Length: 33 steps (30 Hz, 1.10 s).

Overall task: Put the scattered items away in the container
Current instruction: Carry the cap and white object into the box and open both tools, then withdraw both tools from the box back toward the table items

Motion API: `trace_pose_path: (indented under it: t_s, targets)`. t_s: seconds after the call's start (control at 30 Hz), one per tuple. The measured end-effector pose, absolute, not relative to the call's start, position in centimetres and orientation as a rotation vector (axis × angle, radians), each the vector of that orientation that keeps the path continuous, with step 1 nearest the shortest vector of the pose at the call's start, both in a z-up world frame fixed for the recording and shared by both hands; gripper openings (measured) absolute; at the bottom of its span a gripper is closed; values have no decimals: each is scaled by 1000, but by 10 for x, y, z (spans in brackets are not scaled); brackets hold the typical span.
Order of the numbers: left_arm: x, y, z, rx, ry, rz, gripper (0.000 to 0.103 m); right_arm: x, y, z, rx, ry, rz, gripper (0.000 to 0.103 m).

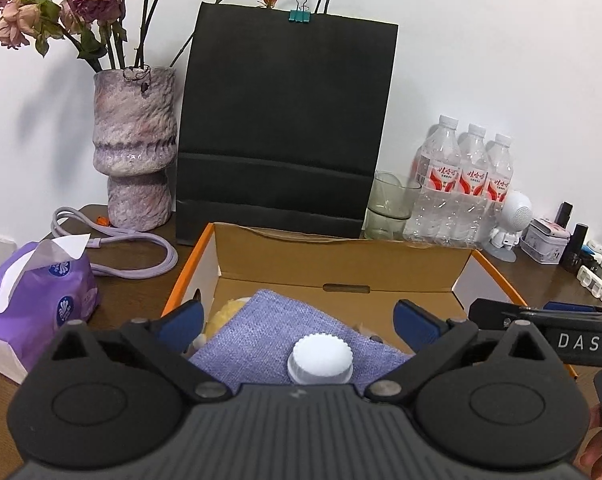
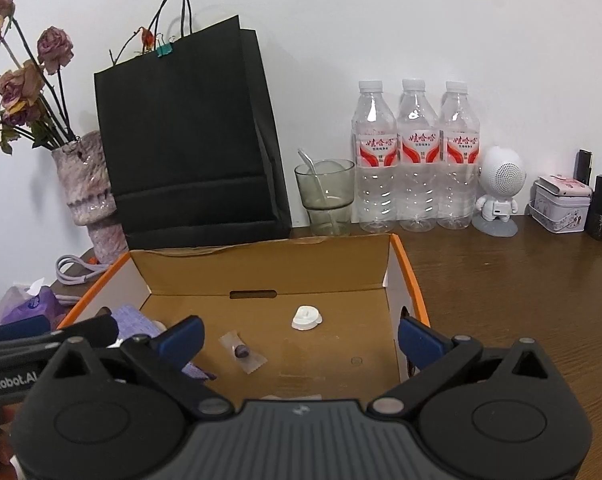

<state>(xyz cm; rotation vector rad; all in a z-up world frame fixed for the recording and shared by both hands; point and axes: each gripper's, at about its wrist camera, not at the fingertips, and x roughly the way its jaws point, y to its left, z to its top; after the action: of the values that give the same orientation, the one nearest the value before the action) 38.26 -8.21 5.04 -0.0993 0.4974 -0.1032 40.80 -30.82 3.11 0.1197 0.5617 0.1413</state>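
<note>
Left gripper [image 1: 299, 322] hangs over the cardboard box [image 1: 343, 258] w/ jaws wide apart, nothing pinched; a white ribbed bottle cap [image 1: 320, 360] shows just below, between the fingers, its bottle hidden by the gripper body, so can't tell if it stands or leans. Right gripper [image 2: 301, 338] is also spread, empty, over the box's right half. Judging by this, the drop into the box looks done for both; next step prob. means lifting straight up so the fingers don't catch the purple cloth [image 1: 285, 332] or nudge the cap, then going for whatever is left outside. Box contents, near to far: cloth under the left gripper w/ something yellow [image 1: 227, 312] tucked at its left edge; on the bare floor a small clear wrapper w/ a dark purple piece [image 2: 242, 352], farther in a white plastic hook-like bit [image 2: 307, 317]. Outside, left of the box: purple tissue pack [image 1: 37, 300] and a lilac cable [image 1: 133, 248], poss. still to tidy. Behind the box: black paper bag [image 2: 189, 140], glass tumbler [image 2: 327, 196], three water bottles [image 2: 419, 152], all by the wall.
</note>
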Motion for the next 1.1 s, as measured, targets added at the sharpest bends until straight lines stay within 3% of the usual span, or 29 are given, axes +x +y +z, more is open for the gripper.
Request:
trace_pose_path:
  t_s: [0.5,0.87,1.1]
  targets:
    - [379,-82,54,-106,491,-103,103,407,-308,32,107,565,142,103]
    - [314,-43,75,-68,412,-96,103,353,-323,50,88,504,195,103]
    - [269,-8,68,27,462,-77,103,301,-334,37,4,526,186,103]
